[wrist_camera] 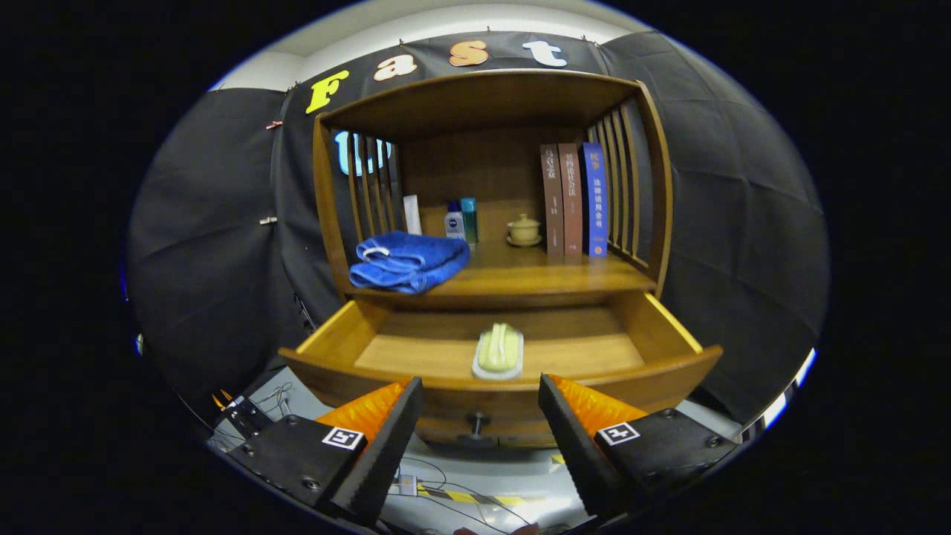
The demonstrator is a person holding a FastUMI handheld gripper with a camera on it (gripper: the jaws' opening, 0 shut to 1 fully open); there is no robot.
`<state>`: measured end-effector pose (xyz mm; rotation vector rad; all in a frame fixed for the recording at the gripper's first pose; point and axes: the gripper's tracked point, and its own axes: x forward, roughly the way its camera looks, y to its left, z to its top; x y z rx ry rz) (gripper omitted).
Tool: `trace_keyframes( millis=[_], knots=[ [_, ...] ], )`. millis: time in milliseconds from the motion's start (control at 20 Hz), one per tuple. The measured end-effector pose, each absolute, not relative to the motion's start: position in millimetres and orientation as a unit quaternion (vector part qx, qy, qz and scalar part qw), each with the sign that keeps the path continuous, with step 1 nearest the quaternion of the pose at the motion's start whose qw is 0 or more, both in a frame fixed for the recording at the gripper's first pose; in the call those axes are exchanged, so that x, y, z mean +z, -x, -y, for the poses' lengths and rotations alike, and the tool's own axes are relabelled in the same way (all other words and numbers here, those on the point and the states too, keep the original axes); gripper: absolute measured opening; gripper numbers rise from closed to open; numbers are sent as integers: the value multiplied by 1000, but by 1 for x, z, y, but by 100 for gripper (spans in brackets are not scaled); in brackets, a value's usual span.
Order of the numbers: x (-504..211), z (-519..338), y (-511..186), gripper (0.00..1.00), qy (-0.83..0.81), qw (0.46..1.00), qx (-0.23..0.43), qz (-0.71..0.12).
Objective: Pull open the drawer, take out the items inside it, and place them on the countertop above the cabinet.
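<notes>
**Drawer pulled out, claw spread in front of it**

The wooden cabinet (490, 186) stands straight ahead of the claw, a slatted open shelf unit rising well beyond the fingers. Below its countertop (535, 279) the drawer (416, 349) is pulled out toward the claw, its front panel just ahead of the fingertips and its knob (477, 423) sitting between the two fingers, not touched by either.

On the countertop, beyond and to the left of the claw, lies a folded blue towel (409, 261) at the front edge. Three upright books (573, 199) stand beyond and to the right, against the slats. Further back, near the middle, are two small bottles (461, 220) side by side and a pale lidded cup (524, 229) on a saucer.

Inside the drawer, just beyond the gap between the fingers, a pale green item on a white base (498, 351) rests close to the front panel.

The claw (481, 394) is spread wide, both fingers apart with nothing gripped, hovering level with the drawer front.
</notes>
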<state>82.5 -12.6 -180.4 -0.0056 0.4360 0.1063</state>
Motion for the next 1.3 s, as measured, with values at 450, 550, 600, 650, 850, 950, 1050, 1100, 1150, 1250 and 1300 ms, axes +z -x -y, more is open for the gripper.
trace_keyframes(
  millis=[450, 550, 600, 650, 850, 950, 1050, 1100, 1150, 1250, 1300],
  knots=[
    [-241, 21, -211, 99, 40, 921, 1, -388],
    [-274, 22, -224, 99, 36, 902, -13, -431],
    [-283, 20, -228, 99, 31, 898, -15, -438],
    [-298, 21, -232, 94, 29, 893, -20, -448],
    [-323, 34, -240, 85, 41, 880, -51, -470],
    [-333, 30, -238, 73, 34, 872, -44, -487],
    [-337, 22, -239, 48, 39, 866, -16, -498],
    [-331, 23, -236, 48, 40, 866, -16, -498],
    [-335, 24, -239, 27, 38, 866, -25, -498],
    [-332, 24, -241, 26, 42, 866, -26, -498],
    [-331, 25, -239, 26, 42, 866, -28, -497]
  ],
)
